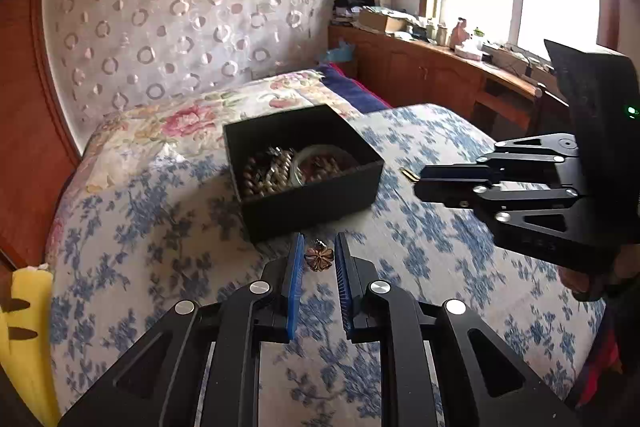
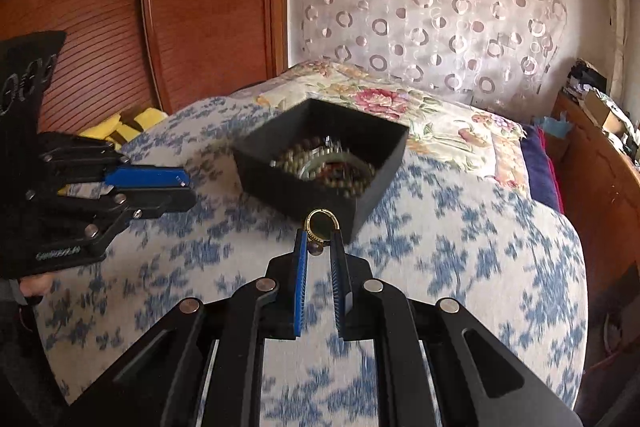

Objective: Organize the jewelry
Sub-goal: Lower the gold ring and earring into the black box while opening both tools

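Observation:
A black open box (image 1: 316, 195) (image 2: 280, 187) sits on the bed and holds bead bracelets, a pale bangle and other jewelry. My left gripper (image 1: 319, 251) is just short of the box's near wall; a bronze flower-shaped brooch (image 1: 319, 257) lies between its fingertips, and the blue pads stand a little apart from it. My right gripper (image 2: 319, 237) is shut on a gold ring (image 2: 322, 223) and holds it upright in front of the box's near corner. In the left wrist view the right gripper (image 1: 418, 183) is to the right of the box, with the ring's gold edge (image 1: 409, 174) at its tip.
The bed has a blue floral sheet (image 1: 420, 267) and a floral quilt (image 1: 192, 119) behind the box. A wooden headboard (image 2: 200, 7) and patterned curtain (image 1: 180, 19) stand behind. A cluttered wooden cabinet (image 1: 420, 67) runs under the window on the right. A yellow object (image 1: 24, 327) lies at the bed's left edge.

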